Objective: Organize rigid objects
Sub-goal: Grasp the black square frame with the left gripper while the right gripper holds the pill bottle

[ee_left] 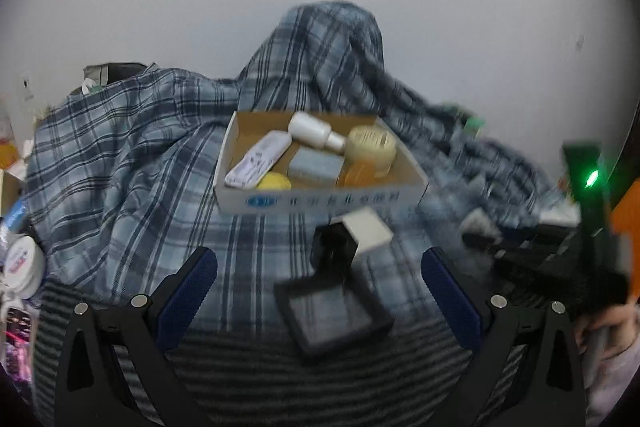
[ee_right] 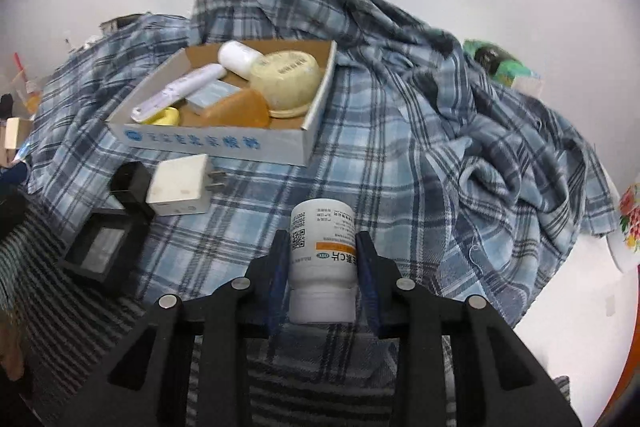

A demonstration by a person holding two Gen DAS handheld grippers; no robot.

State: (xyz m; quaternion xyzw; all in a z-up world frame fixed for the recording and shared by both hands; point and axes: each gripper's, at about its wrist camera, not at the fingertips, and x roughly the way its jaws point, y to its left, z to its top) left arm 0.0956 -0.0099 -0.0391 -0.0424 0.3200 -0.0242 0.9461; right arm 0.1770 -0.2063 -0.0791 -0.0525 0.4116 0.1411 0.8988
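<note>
**mika:** White pill bottle (ee_right: 322,259) is clamped in the right gripper (ee_right: 322,259), lower middle of the right wrist view. Both blue pads press its sides, and its printed label reads upside down.

**jo:** And the left one?

**mika:** Left gripper (ee_left: 319,281) is spread wide with nothing between its fingers, bottom of the left wrist view. It hangs over a black square tray (ee_left: 332,311) lying on the plaid cloth (ee_left: 132,163).

**jo:** Where's the box?

**mika:** Cardboard box (ee_right: 208,141) sits upper left of centre in the right view, on the same cloth. Inside: a white bottle (ee_right: 240,58) on its side, a cream round tub (ee_right: 286,79), an amber block (ee_right: 236,113), a grey flat piece (ee_right: 210,95), a long white case (ee_right: 178,93) and something yellow (ee_right: 166,117).

**jo:** Anything loose?

**mika:** White plug adapter (ee_right: 180,185) touching a black cube (ee_right: 130,183), just below the box, left side of the frame.
</note>
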